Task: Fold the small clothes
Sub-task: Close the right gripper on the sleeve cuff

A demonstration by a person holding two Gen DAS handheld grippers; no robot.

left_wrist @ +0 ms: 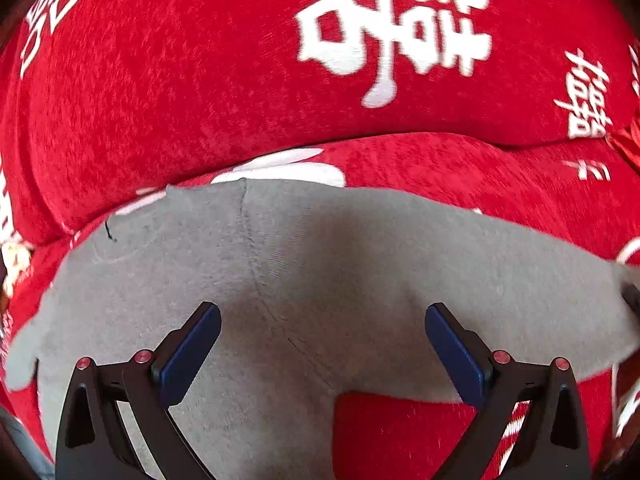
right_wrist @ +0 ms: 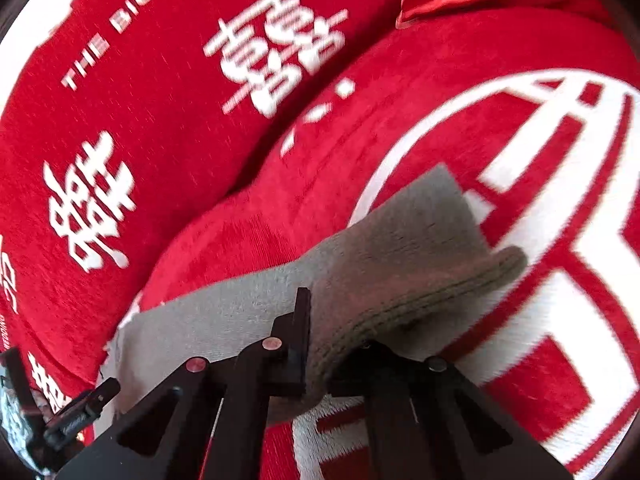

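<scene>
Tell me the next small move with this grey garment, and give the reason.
Probably lower the left gripper and close it on the grey garment. Its jaws hang open above the cloth, while the right gripper is shut on the ribbed edge, so only one side is held.

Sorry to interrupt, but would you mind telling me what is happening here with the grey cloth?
A person is folding a small grey garment laid on a red cover with white characters, working with a handheld gripper in each hand. The right gripper is shut on the garment's ribbed edge. The left gripper hovers open above the flat grey fabric, gripping nothing. No fold looks finished yet.
</scene>
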